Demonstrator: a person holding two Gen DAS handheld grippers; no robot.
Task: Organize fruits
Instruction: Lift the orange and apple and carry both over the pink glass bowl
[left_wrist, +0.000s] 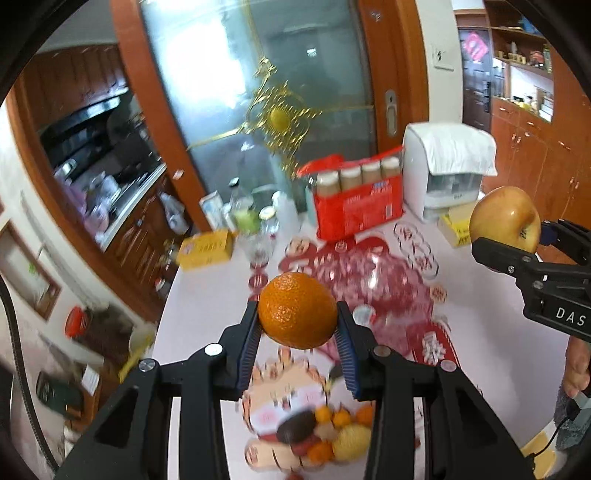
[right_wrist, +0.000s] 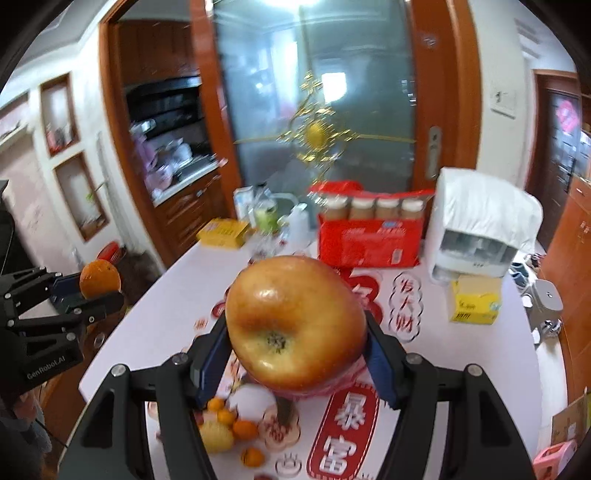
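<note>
My left gripper (left_wrist: 297, 314) is shut on an orange (left_wrist: 296, 311), held well above the table. The same orange (right_wrist: 100, 283) shows at the left of the right wrist view, in the left gripper (right_wrist: 92, 291). My right gripper (right_wrist: 295, 332) is shut on a large yellow-red apple (right_wrist: 295, 323), also lifted off the table. That apple (left_wrist: 505, 218) appears at the right edge of the left wrist view, clamped in the right gripper (left_wrist: 517, 240). Below both, a pile of fruit (left_wrist: 332, 432) lies on the table: small oranges, a yellow fruit, something dark. The fruit pile (right_wrist: 229, 428) looks blurred.
The table (right_wrist: 480, 350) has a white cloth with red prints. At its far end stand a red carton of bottles (right_wrist: 369, 236), a white appliance under a cloth (right_wrist: 480, 229), a yellow tissue box (right_wrist: 474, 299), a yellow box (left_wrist: 207, 247) and several jars (left_wrist: 255, 218). A glass door stands behind.
</note>
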